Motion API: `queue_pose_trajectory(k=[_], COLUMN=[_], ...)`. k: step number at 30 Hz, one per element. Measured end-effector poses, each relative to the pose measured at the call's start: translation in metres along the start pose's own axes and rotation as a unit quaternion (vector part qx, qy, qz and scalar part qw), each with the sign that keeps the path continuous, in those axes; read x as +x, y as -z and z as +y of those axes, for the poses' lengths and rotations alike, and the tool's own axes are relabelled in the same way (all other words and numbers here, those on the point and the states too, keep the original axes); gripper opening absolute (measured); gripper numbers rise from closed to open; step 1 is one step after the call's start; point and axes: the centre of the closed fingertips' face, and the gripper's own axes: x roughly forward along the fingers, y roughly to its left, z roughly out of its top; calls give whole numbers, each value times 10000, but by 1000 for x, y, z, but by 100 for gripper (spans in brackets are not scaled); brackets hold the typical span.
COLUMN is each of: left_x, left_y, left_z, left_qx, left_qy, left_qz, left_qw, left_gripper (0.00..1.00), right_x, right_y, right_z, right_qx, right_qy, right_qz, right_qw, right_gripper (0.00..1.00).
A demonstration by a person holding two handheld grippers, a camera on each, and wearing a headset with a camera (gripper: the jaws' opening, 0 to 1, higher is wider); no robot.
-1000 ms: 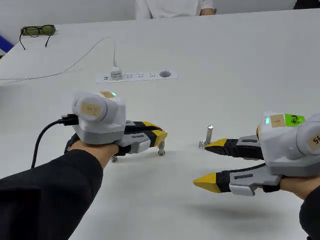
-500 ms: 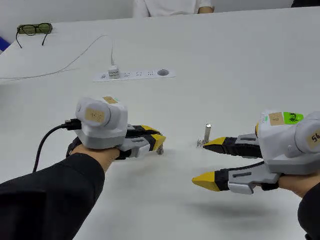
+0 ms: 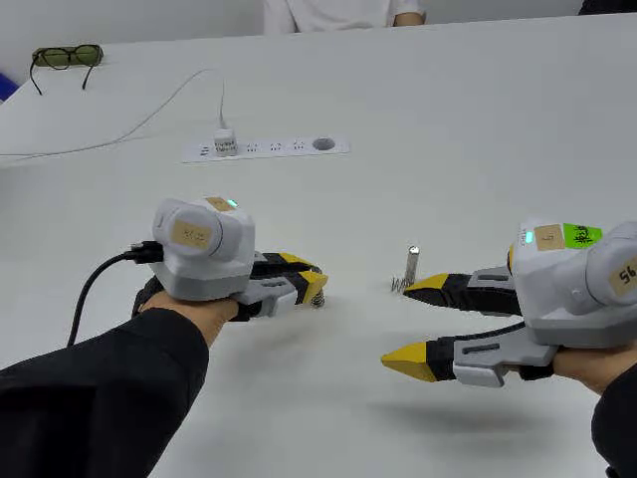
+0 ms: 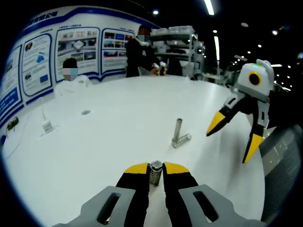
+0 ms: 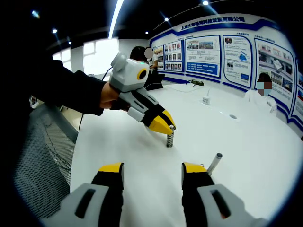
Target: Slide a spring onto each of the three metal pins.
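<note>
Grips the grey, yellow-tipped left tool (image 3: 318,282) low over the white table (image 3: 478,119), jaws clenched on a short metal pin sleeved in a coil spring (image 4: 155,172). Stands that sleeved pin upright, its foot on the table, pinched between the 2 yellow tips in the left gripper view. Holds the matching right tool (image 3: 396,321) released, jaws spread wide, tips pointing left just above the table. Puts the upper tip just beside a bare silver metal pin (image 3: 413,264), upright on the table, with 1 small loose steel spring (image 3: 399,285) lying at its foot. Shows, further back, a white power strip (image 3: 266,148) with a plugged-in white cable (image 3: 159,115), and dark green-lensed glasses (image 3: 66,56) near the far left edge.
</note>
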Motion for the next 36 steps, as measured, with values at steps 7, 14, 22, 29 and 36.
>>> queue_pose_trajectory(k=[7, 14, 22, 29, 36], left_x=[-1, -5, -13, -20, -21], left_y=[0, -5, -12, -23, -33], left_z=[0, 0, 2, -3, -7], left_qx=[-58, -89, -129, -76, -17], left_qy=[13, -25, -71, -46, 18], left_qz=[-2, -65, -200, -320, -441], left_qw=[10000, 9999, 9997, 9994, 9990], left_gripper=[17, 25, 29, 30, 31], right_x=[0, 1, 1, 0, -1], right_y=[0, 1, 1, 2, 2], right_z=[0, 0, 0, 0, -2], right_qx=[-4, -5, -4, 4, 25], right_qy=[-14, -17, -13, -6, 30], right_qz=[12, 12, 20, 30, 26], right_qw=[10000, 10000, 10000, 10000, 10000], right_gripper=[50, 50, 50, 50, 50])
